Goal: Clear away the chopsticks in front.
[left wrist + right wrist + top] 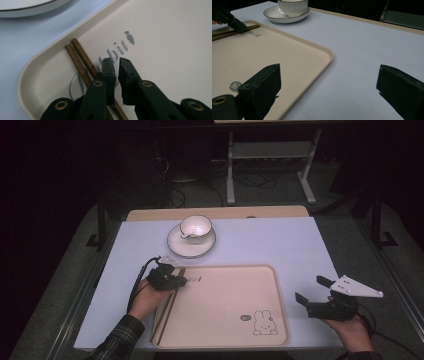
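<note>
High view: chopsticks lying along the tray left edge, left gripper over them, cup and saucer beyond — not yet on the tray. Left gripper view: jaws narrowly parted, nothing clamped, chopsticks just beside. Right gripper view: jaws wide apart, empty — waiting beside the tray.

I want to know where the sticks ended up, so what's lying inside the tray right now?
Two brown chopsticks lie side by side along the tray's left edge. Their near ends are hidden beneath the left gripper.

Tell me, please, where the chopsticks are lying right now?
In the high view the chopsticks lie inside the tray along its left rim, just under the left gripper, with the cup and saucer beyond.
</note>
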